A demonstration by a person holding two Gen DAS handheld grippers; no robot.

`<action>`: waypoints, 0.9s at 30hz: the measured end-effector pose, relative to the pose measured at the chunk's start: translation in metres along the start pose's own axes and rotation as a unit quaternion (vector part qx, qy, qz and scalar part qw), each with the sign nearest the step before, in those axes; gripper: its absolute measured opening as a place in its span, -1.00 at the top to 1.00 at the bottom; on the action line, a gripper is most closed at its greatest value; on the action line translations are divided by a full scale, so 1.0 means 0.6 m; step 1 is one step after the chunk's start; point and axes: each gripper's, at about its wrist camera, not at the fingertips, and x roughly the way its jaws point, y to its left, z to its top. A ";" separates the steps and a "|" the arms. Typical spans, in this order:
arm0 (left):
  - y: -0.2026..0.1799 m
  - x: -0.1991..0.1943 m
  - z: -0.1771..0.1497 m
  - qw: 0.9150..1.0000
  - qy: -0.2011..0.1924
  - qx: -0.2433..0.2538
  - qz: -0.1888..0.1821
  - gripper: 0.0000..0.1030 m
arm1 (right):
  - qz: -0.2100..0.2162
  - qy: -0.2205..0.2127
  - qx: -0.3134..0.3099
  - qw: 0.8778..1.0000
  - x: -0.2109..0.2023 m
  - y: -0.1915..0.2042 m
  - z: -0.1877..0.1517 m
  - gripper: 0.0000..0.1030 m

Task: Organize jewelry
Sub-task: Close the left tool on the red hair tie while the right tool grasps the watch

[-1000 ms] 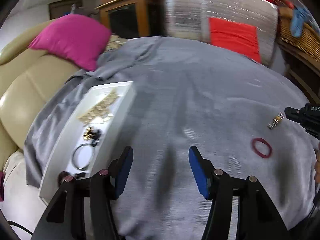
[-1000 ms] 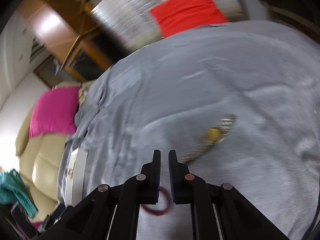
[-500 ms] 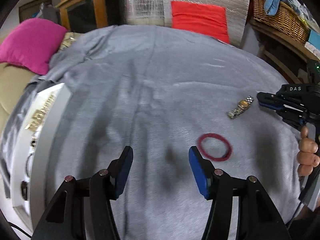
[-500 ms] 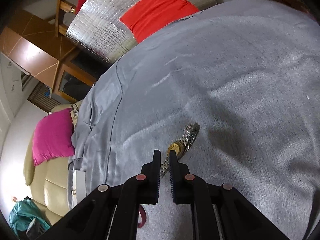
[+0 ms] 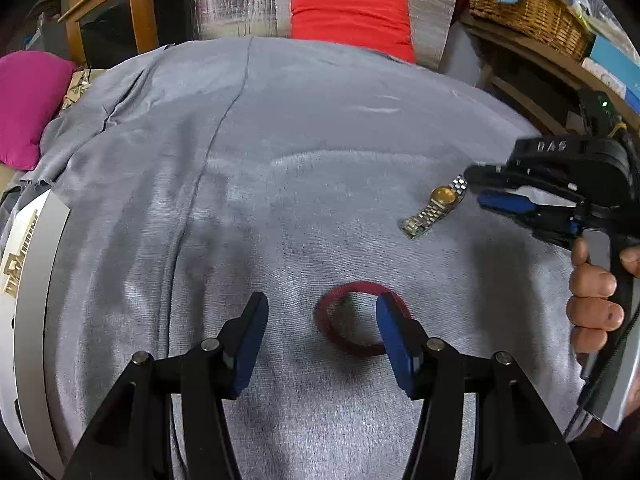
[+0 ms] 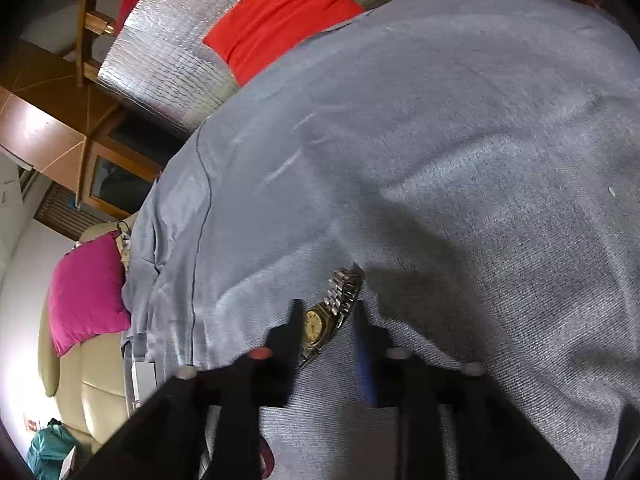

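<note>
A dark red bangle (image 5: pixel 344 320) lies flat on the grey cloth (image 5: pixel 304 152). My left gripper (image 5: pixel 320 326) is open just above it, its right finger over the bangle's right rim. A gold-faced watch (image 5: pixel 434 206) with a steel band lies farther right. My right gripper (image 5: pixel 478 188) hovers at the watch's right end. In the right wrist view the right gripper (image 6: pixel 326 312) is open with the watch (image 6: pixel 320 320) between its fingers. A white jewelry tray (image 5: pixel 28 280) holding gold pieces sits at the left edge.
A pink cushion (image 5: pixel 24 104) lies on a beige sofa at far left. A red cushion (image 5: pixel 348 16) and silver foil panel stand behind the cloth. A wicker basket (image 5: pixel 528 16) sits on a shelf at back right.
My left gripper swung right from the tray to over the red bangle. My right gripper opened and closed in on the watch, which now lies between its fingers.
</note>
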 end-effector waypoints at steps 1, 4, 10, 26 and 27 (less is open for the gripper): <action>-0.001 0.004 0.000 1.000 0.002 0.001 0.004 -0.11 | 0.002 0.001 0.002 1.000 0.002 -0.001 0.000 0.24; -0.001 0.014 0.003 1.000 0.009 -0.002 -0.003 -0.11 | -0.002 0.004 -0.001 1.000 0.015 0.002 0.002 0.24; -0.007 0.026 0.003 1.000 0.021 0.011 -0.013 -0.11 | -0.021 -0.003 -0.027 0.999 0.036 0.022 0.009 0.24; -0.020 0.047 0.009 0.999 0.024 0.017 -0.026 0.85 | -0.088 -0.032 -0.131 0.987 0.053 0.060 0.008 0.83; -0.019 0.046 0.008 0.999 0.023 0.015 -0.027 0.86 | -0.080 -0.032 -0.132 0.988 0.052 0.061 0.008 0.85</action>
